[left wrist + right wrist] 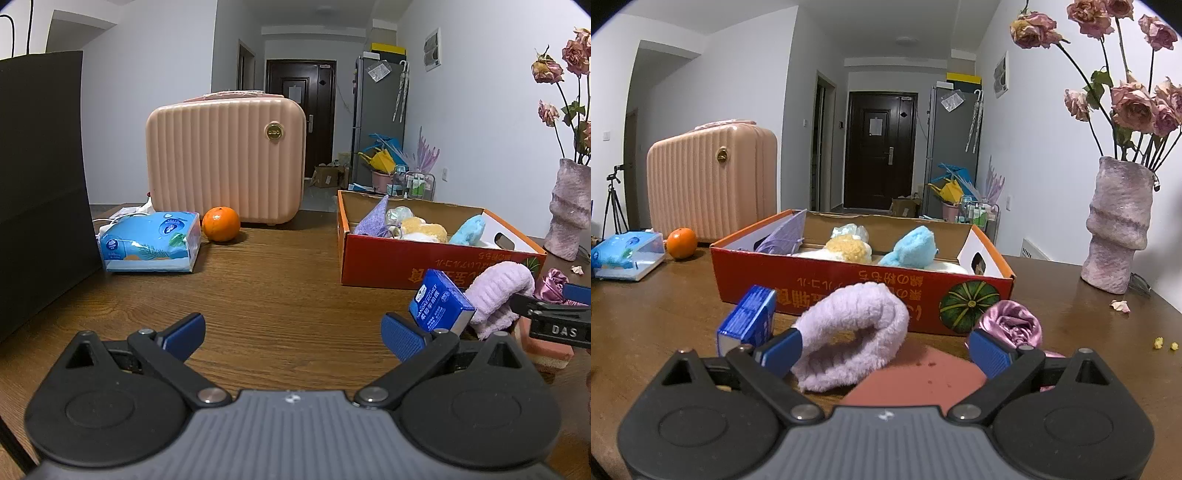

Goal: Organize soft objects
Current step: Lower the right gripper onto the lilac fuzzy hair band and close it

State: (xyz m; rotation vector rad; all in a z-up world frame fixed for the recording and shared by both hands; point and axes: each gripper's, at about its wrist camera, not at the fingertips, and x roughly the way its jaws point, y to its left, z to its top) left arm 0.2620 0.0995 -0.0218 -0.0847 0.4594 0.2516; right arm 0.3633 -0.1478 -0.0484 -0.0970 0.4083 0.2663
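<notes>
A lilac fluffy headband (857,317) lies curled on the wooden table in front of a red cardboard box (827,291). My right gripper (886,349) is open around it. Its left pad (783,350) is at the band's edge and its right pad (990,350) stands clear of it. In the box lie a purple pouch (786,236), a yellow fluffy piece (849,247) and a blue fluffy piece (912,247). My left gripper (293,332) hangs open over bare table, left of the headband (498,291) and the box (388,266).
A small blue tissue packet (750,321) stands beside the headband, a pink satin flower (1015,321) on its other side, and a pink pad (923,376) beneath. Farther off are a pink case (225,162), an orange (221,223), a tissue pack (151,242), a black bag (40,184) and a vase (1115,229).
</notes>
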